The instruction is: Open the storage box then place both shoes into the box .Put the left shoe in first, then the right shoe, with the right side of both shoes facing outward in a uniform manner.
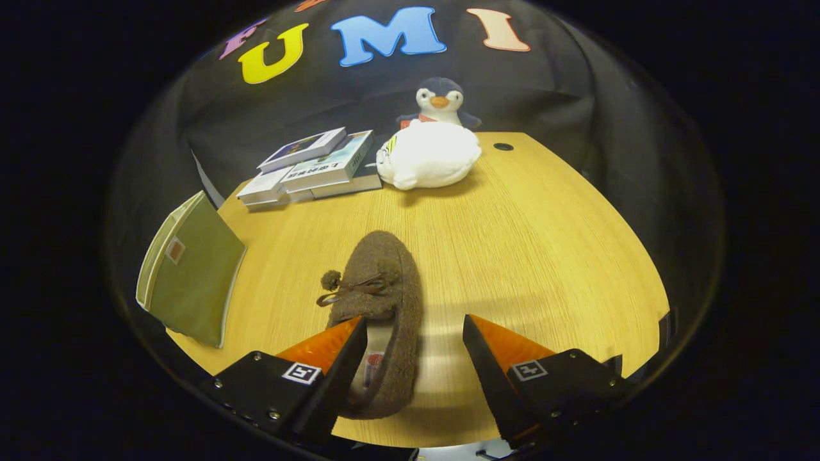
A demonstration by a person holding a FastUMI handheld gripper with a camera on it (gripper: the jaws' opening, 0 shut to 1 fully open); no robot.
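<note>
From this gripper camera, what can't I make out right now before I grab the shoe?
- Brown shoe: its heel end is hidden behind one finger of the open gripper, so whether that finger touches it, and whether it is the left or right shoe, cannot be told.
- Penguin toy: lower body hidden by the white plush.
- Green folded item: whether it is the storage box is unclear.

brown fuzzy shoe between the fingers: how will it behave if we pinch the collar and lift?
The shoe looks soft and fleecy, so the collar likely squashes and the toe sags. Probably light. Fuzzy surface should grip, not slip. The gripper is open, one finger at the shoe's opening.
</note>
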